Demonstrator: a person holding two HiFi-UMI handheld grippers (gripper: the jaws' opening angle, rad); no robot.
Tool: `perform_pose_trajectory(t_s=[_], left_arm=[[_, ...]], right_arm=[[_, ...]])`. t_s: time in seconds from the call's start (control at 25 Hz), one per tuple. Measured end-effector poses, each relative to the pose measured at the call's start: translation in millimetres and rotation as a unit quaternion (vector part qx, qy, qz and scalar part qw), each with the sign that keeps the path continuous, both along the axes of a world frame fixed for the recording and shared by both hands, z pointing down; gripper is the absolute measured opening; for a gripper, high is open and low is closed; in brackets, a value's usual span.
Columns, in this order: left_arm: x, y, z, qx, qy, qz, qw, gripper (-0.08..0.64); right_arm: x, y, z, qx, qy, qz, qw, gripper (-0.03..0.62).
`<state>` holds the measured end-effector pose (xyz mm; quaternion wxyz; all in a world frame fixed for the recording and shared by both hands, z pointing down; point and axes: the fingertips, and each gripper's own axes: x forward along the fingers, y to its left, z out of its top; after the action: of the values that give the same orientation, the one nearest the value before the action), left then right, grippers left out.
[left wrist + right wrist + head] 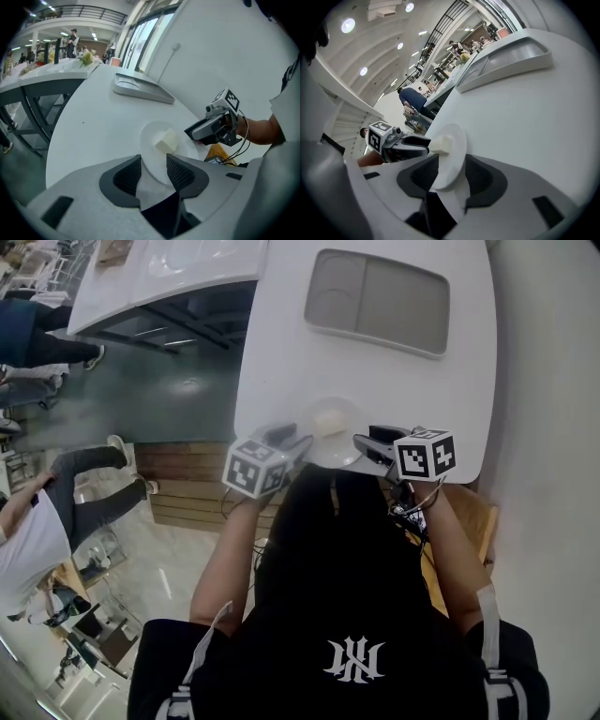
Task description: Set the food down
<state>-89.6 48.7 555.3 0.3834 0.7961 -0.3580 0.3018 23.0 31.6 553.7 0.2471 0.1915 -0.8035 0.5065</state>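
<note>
Pale, soft-looking block of food (168, 140), loose on a small white plate (146, 133) at the near edge of the white table (89, 117). Probably light and crumbly, apt to slide if tipped. Best carried by the plate's stiff, smooth rim and kept level. Left gripper (153, 165) and right gripper (451, 169) both spread wide, opposite rims lying between the jaws, pads not visibly pressing.
</note>
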Motion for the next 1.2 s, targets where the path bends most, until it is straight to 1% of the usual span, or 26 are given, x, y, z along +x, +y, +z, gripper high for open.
perform_pose_trajectory(t_s=[0.08,0.2,0.24,0.32,0.44,0.52,0.68,0.76,0.84,0.96,1.08,1.2], left_arm=[[1,0,1,0.002,-0.002,0.001,1.0,0.156],[-1,0,2,0.002,-0.011,0.015,0.9998,0.138],[-1,1,3,0.0,-0.016,0.024,0.9996,0.108],[0,0,2,0.003,-0.024,0.039,0.9989,0.101],[-1,-7,-9,0.013,-0.015,0.043,0.9989,0.082],[-2,-17,-17,0.022,-0.005,0.046,0.9987,0.08],[2,-53,-19,0.05,0.001,0.064,0.9967,0.078],[5,-77,-24,0.072,0.001,0.076,0.9945,0.078],[14,-103,-35,0.1,0.005,0.092,0.9907,0.078],[27,-136,-53,0.141,0.014,0.112,0.9836,0.078],[43,-162,-69,0.172,0.02,0.128,0.9765,0.078],[62,-191,-87,0.209,0.029,0.138,0.9677,0.078]], right_arm=[[0,-2,1,-0.005,0.002,0.012,1.0,0.162],[1,-6,6,-0.021,0.01,0.03,0.999,0.119],[3,-6,8,-0.029,0.012,0.04,0.999,0.091],[9,-7,10,-0.044,0.012,0.065,0.997,0.041],[9,-7,3,-0.065,-0.002,0.091,0.994,0.035],[8,-12,-6,-0.075,-0.02,0.111,0.991,0.032],[12,-42,-11,-0.088,-0.055,0.148,0.984,0.028],[16,-63,-15,-0.081,-0.061,0.161,0.982,0.028],[24,-85,-27,-0.058,-0.064,0.179,0.98,0.028],[37,-113,-44,-0.026,-0.067,0.201,0.977,0.028],[53,-135,-55,-0.008,-0.069,0.218,0.973,0.028],[74,-163,-68,0.012,-0.07,0.235,0.969,0.028]])
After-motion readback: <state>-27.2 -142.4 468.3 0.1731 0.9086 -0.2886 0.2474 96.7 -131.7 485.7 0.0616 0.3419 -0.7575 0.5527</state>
